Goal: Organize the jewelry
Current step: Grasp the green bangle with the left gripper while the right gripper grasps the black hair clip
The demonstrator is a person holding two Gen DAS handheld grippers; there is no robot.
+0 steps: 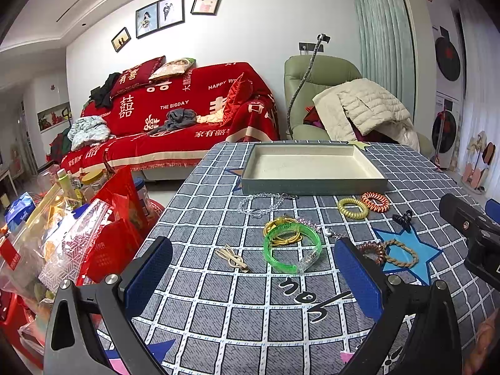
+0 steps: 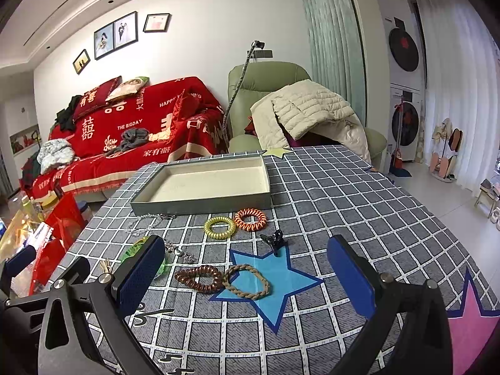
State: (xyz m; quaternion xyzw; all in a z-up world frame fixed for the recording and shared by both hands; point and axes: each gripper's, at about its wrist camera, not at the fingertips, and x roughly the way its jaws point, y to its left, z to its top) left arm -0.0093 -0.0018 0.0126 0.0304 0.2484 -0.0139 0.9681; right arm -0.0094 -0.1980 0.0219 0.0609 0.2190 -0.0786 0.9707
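Your left gripper (image 1: 250,278) hangs above the checked tablecloth (image 1: 237,318) with its jaws spread wide and nothing between them; your right gripper (image 2: 247,278) is likewise fully open and empty. Both appear poised for a first pick. Ahead of the left lies the green bangle (image 1: 292,247), resting over a yellow cord (image 1: 282,229), with a beige clip (image 1: 232,257) beside it. Between the right fingers' line of sight sit the brown coil tie (image 2: 200,278) and braided tie (image 2: 247,282), touching. Further out lie the yellow coil (image 2: 219,227), orange coil (image 2: 250,219) and black claw clip (image 2: 274,240). The tray (image 1: 312,184) beyond stands empty, presumably the destination; nothing is sorted yet.
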